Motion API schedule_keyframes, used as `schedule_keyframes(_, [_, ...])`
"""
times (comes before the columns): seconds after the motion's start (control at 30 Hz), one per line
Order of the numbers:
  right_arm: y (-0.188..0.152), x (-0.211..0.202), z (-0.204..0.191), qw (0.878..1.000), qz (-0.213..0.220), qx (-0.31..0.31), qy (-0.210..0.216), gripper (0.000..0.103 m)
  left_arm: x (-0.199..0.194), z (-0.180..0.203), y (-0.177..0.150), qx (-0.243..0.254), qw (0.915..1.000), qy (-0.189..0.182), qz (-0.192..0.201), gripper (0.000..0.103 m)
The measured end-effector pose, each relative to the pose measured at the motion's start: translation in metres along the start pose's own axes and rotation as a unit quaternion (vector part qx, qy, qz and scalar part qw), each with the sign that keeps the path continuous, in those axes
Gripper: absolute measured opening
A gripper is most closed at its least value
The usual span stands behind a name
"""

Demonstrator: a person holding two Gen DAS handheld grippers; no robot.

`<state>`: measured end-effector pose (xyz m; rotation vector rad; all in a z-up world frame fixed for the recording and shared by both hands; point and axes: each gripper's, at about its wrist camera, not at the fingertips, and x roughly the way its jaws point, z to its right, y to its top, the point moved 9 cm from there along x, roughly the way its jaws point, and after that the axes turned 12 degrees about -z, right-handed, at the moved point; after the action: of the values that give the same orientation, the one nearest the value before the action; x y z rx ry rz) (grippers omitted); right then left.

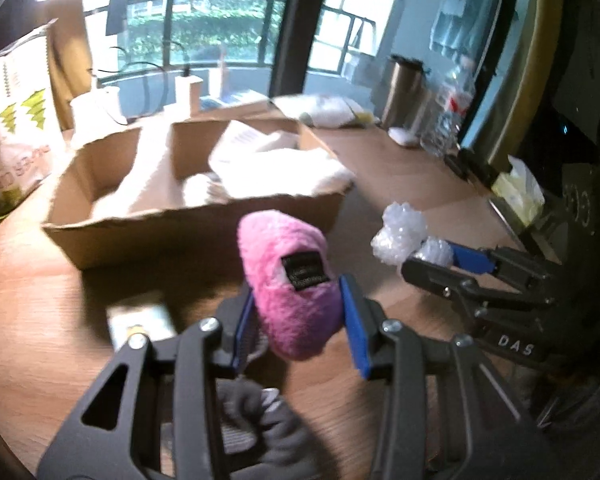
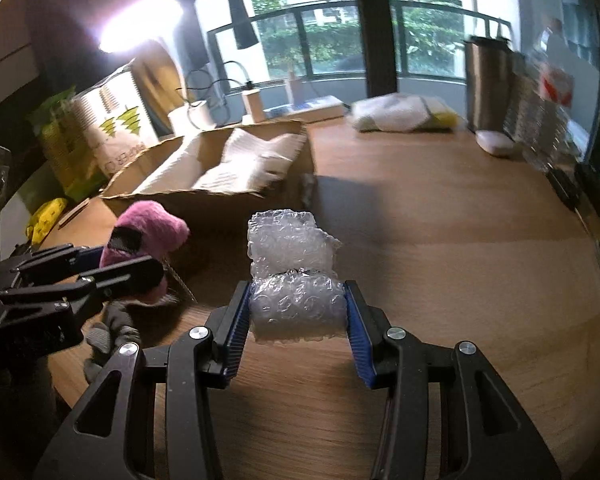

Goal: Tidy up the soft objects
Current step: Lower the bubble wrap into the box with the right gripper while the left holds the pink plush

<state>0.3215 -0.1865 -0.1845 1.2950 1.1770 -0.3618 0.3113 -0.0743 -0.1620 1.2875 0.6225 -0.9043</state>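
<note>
Plush (image 1: 296,292), pink: clamped in left gripper (image 1: 300,320), lifted short of box (image 1: 196,220). Risk: squashy pile slipping free.
Bubble wrap (image 2: 296,280): pinched in right gripper (image 2: 298,328) above table (image 2: 440,240); loose top fold may snag box rim.

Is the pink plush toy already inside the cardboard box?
No, the pink plush toy is clamped in the left claw, outside the cardboard box.

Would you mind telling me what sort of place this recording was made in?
Probably a home or small office by a balcony: a wooden table with a cardboard box stands before large windows with a railing and greenery outside, and a steel tumbler stands nearby.
</note>
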Motion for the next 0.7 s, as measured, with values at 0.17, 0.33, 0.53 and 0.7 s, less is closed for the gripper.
schedule_keyframes(0.17, [0.015, 0.004, -0.034, 1.0, 0.003, -0.027, 0.004, 0.047, -0.019, -0.037, -0.002, -0.027, 0.9995, 0.003, 0.016, 0.041])
schedule_keyframes(0.33, [0.032, 0.009, -0.065, 0.999, 0.005, -0.051, 0.007, 0.047, -0.035, -0.069, -0.003, -0.047, 0.9984, 0.01, 0.029, 0.041])
schedule_keyframes(0.53, [0.053, 0.017, -0.1, 0.997, 0.004, -0.074, 0.013, 0.047, -0.052, -0.11, 0.0, -0.066, 0.9964, 0.024, 0.047, 0.041])
schedule_keyframes(0.7, [0.072, 0.03, -0.13, 0.995, 0.001, -0.095, 0.019, 0.047, -0.062, -0.143, 0.003, -0.081, 0.9944, 0.032, 0.059, 0.041])
